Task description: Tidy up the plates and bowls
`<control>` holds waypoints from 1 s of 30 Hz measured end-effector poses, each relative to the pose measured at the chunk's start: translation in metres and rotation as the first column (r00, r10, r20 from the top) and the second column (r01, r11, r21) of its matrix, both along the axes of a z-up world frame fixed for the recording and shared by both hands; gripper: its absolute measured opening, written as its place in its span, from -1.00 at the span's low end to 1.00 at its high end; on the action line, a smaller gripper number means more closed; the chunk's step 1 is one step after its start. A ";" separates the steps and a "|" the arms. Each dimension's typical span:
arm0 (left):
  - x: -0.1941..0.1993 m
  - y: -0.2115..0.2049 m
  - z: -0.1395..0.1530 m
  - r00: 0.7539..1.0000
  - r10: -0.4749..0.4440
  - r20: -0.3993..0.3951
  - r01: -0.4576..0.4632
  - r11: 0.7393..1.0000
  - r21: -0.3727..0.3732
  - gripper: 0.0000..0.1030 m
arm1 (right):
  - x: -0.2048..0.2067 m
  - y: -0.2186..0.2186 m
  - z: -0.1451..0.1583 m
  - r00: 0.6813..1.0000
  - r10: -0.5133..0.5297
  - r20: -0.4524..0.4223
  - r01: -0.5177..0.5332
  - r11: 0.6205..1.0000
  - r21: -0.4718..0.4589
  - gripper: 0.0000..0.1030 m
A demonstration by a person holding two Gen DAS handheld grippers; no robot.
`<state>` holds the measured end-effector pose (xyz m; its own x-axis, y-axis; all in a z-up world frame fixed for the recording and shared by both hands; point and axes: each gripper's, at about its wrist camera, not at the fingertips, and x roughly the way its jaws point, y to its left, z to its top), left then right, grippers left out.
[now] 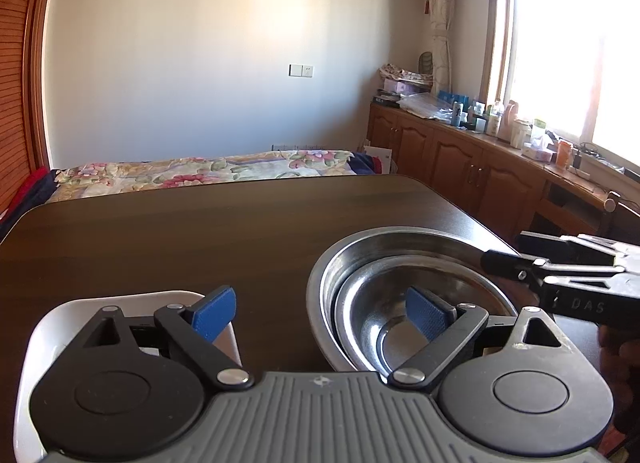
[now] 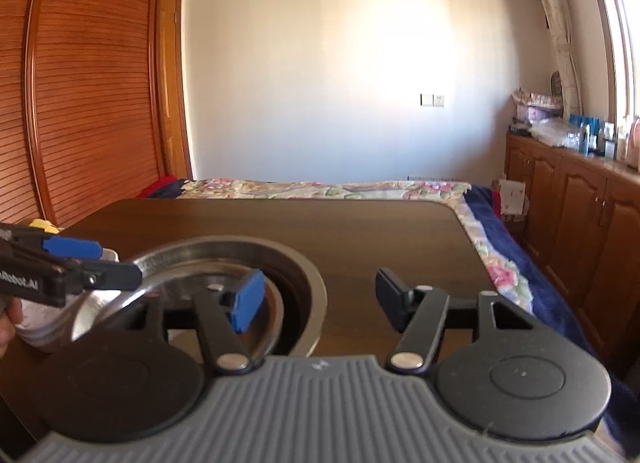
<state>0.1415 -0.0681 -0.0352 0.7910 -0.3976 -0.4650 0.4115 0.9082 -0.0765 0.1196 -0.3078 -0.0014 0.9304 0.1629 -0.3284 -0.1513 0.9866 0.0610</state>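
Right up close, the left gripper (image 1: 322,313) hangs low over the near edge of the dark table (image 1: 200,231), its blue pads (image 1: 214,313) spread wide and gripping nothing. One pad sits above a white square plate (image 1: 52,323) at the left, the other dips over the nested steel bowls: a smaller bowl (image 1: 384,295) resting inside the larger bowl (image 1: 400,237). Over on the right, the right gripper (image 2: 316,299) is also parted, empty, one blue pad (image 2: 248,299) over the inner bowl (image 2: 180,283), the black finger (image 2: 390,299) out over bare tabletop. The outer bowl (image 2: 240,245) sits near the front of the table (image 2: 360,231), and the left gripper (image 2: 108,269) comes in from the side, its tip at the bowl's rim. Behind the table, a floral bedspread (image 2: 320,187), louvred wooden doors (image 2: 80,103) and a cluttered cabinet counter (image 1: 500,131) under the window
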 end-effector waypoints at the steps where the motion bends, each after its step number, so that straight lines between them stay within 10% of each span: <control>1: -0.001 -0.001 0.000 1.000 0.001 0.001 -0.001 1.000 0.003 0.84 | 0.001 -0.002 -0.003 1.000 0.004 -0.007 -0.004 1.000 0.016 0.39; 15: 0.005 -0.006 -0.009 1.000 -0.010 -0.011 0.010 0.999 0.030 0.84 | 0.005 -0.004 -0.011 1.000 0.000 -0.020 0.001 0.998 0.067 0.78; 21: 0.011 -0.008 -0.013 0.999 -0.030 -0.040 0.031 0.999 0.026 0.49 | 0.007 -0.006 -0.013 0.999 0.024 -0.031 -0.021 0.996 0.091 0.77; 30: 0.010 -0.014 -0.016 0.997 -0.028 -0.066 0.029 0.999 0.021 -0.12 | 0.006 -0.002 -0.015 0.998 0.042 -0.051 -0.038 0.996 0.076 -0.04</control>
